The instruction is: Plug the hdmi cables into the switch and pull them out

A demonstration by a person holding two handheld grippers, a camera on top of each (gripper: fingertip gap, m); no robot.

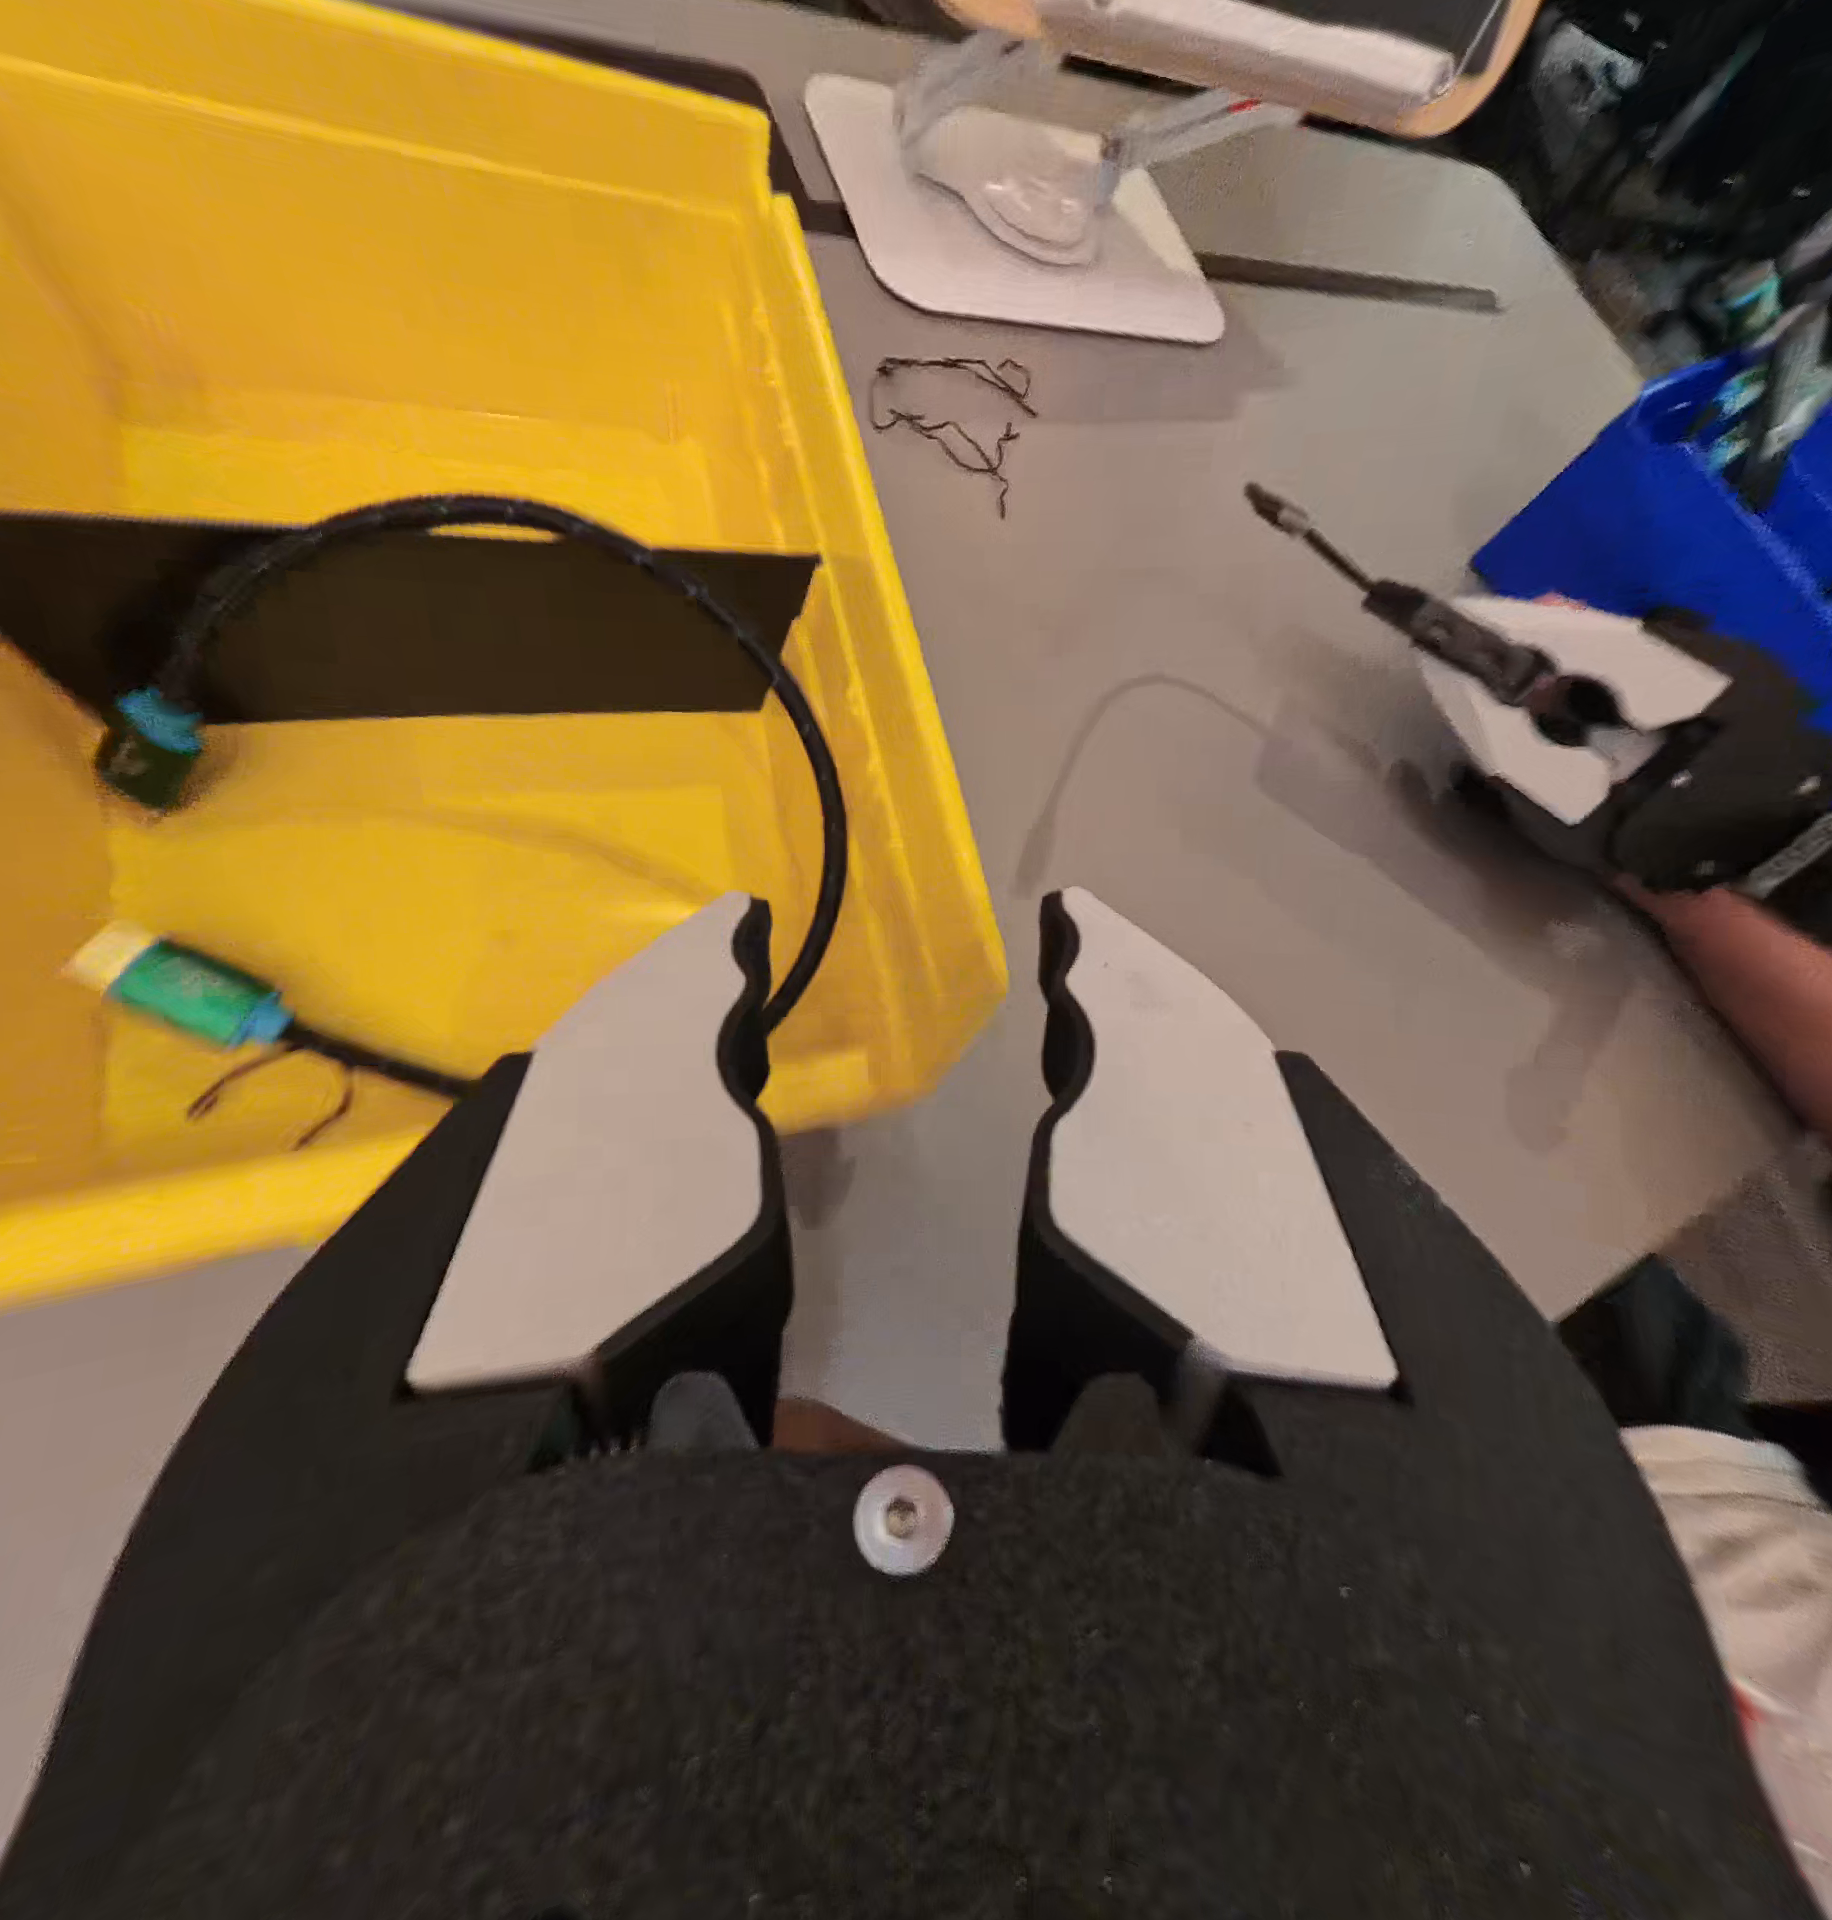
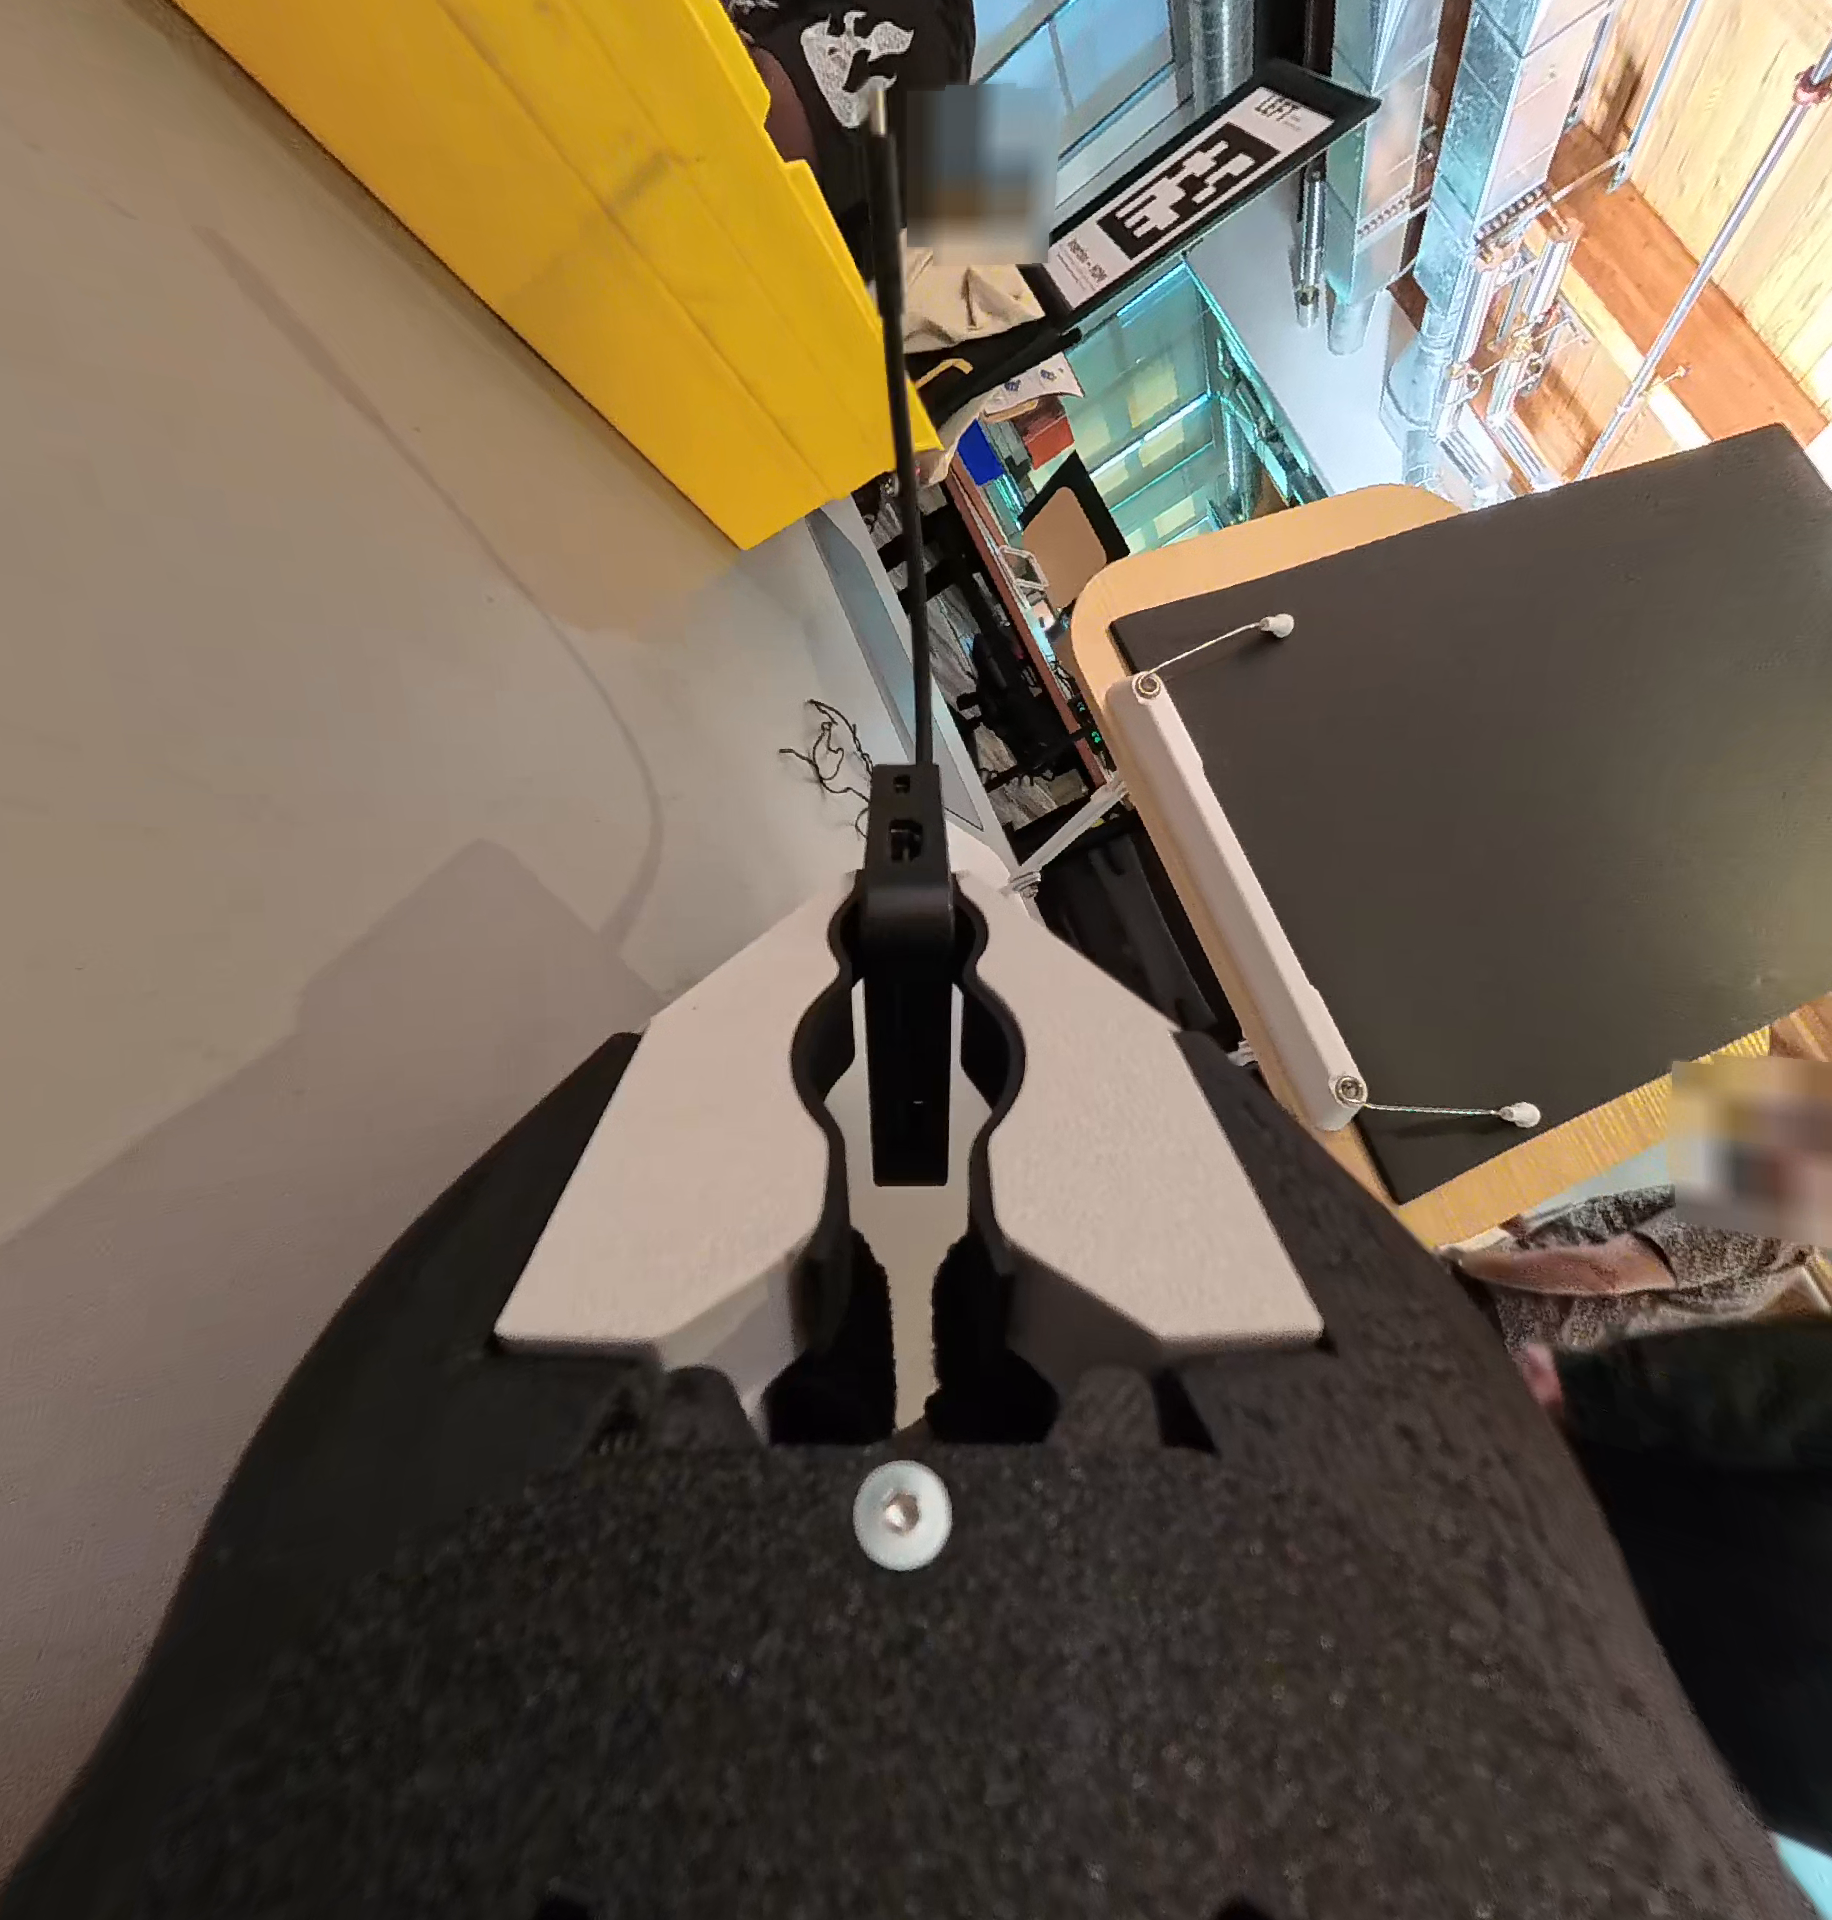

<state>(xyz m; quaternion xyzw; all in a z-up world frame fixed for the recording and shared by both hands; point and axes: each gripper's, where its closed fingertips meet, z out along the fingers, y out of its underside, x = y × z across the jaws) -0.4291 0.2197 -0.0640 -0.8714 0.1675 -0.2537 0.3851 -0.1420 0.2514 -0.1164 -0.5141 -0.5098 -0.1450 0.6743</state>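
A braided black HDMI cable (image 1: 818, 748) with green and blue plugs lies in the yellow bin (image 1: 392, 312); one plug (image 1: 190, 987) lies at the front left, the other (image 1: 153, 743) by a black divider. My left gripper (image 1: 901, 914) is open and empty, over the bin's right front corner, its left finger next to the cable. My right gripper (image 2: 904, 904) is shut on the black switch (image 2: 907, 997), a slim adapter with a thin cable (image 2: 896, 416) sticking forward. It also shows in the left wrist view (image 1: 1452, 634), held above the table at the right.
A blue bin (image 1: 1670, 520) stands behind the right gripper. A white stand base (image 1: 1005, 208) sits at the back of the grey table (image 1: 1255, 935). A tangle of black thread (image 1: 953, 416) lies between bin and stand. A dark panel (image 2: 1514, 790) shows in the right wrist view. Spacing between my two grippers at the tips: around 30 centimetres. The left tips stand about 15 centimetres off the plug (image 1: 190, 987).
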